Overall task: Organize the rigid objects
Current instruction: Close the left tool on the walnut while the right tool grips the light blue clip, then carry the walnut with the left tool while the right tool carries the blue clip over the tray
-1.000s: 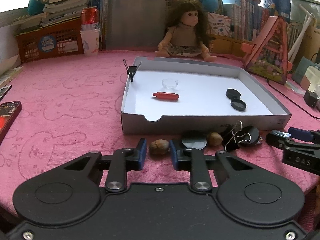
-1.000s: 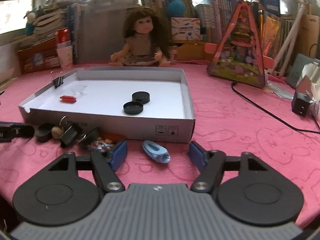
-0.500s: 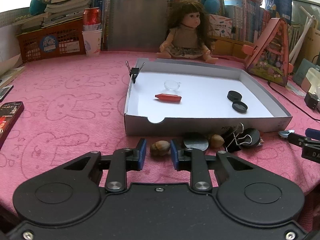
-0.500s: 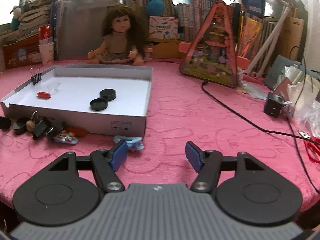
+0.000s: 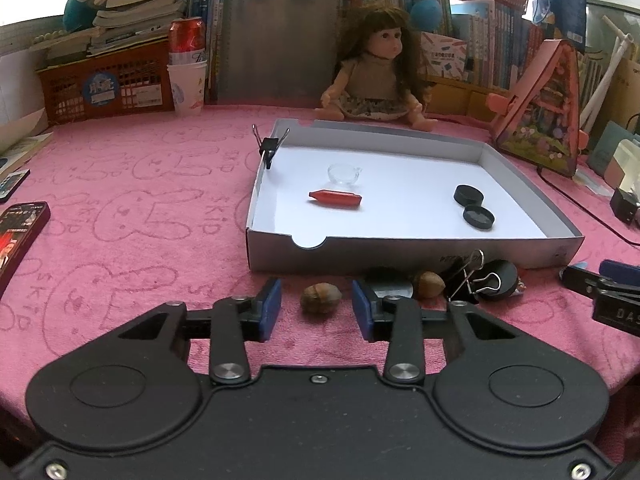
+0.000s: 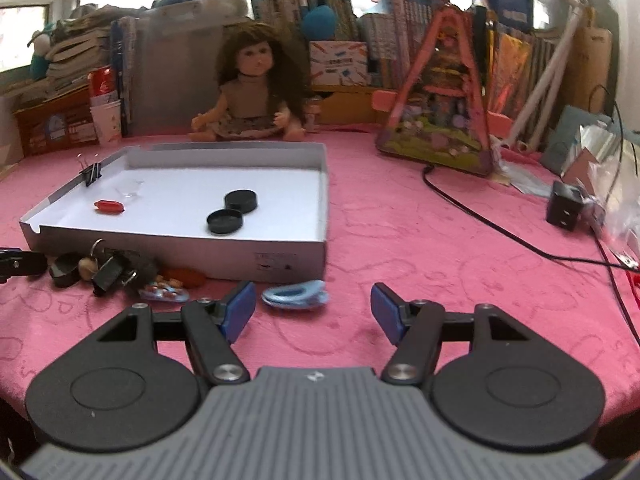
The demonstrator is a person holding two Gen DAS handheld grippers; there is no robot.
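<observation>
- left claw (image 5: pixel 316 310) sits low over the pink desk (image 5: pixel 140 240), jaws have just been opening; blue pads stand apart on either side of a brown nut (image 5: pixel 321 298), not pressing it
- nut lies on the desk just in front of the tray's near wall, between the pads
- right claw (image 6: pixel 313 312) is open wide, nothing gripped; a light blue clip-like piece (image 6: pixel 295 298) lies on the desk just ahead of its pads, nearer the left pad, not touched
- white cardboard tray (image 5: pixel 400 248) sits mid-desk; inside: a red capsule-shaped thing (image 5: pixel 336 199), a small clear cup (image 5: pixel 343 174) just behind it, two black round caps (image 5: pixel 473 206) touching each other toward the right side
- a black binder clip (image 5: pixel 269 147) is clamped upright on the tray's left wall near the far corner
- loose pile along the tray's near wall, right of the nut: a dark disc (image 5: pixel 390 284), a second nut (image 5: pixel 429 283), a black binder clip with wire handles (image 5: pixel 468 284), another black round cap (image 5: pixel 498 280)
- from the right wrist view the same pile also shows an orange piece (image 6: pixel 188 276) and a small multicoloured piece (image 6: pixel 164 290); can't tell what they are
- doll (image 5: pixel 378 72) sits behind the tray's far wall; red can on a paper cup (image 5: pixel 187 68) at back left; phone (image 5: pixel 16 236) at the desk's left edge
- black cable (image 6: pixel 500 232) runs across the desk right of the tray
</observation>
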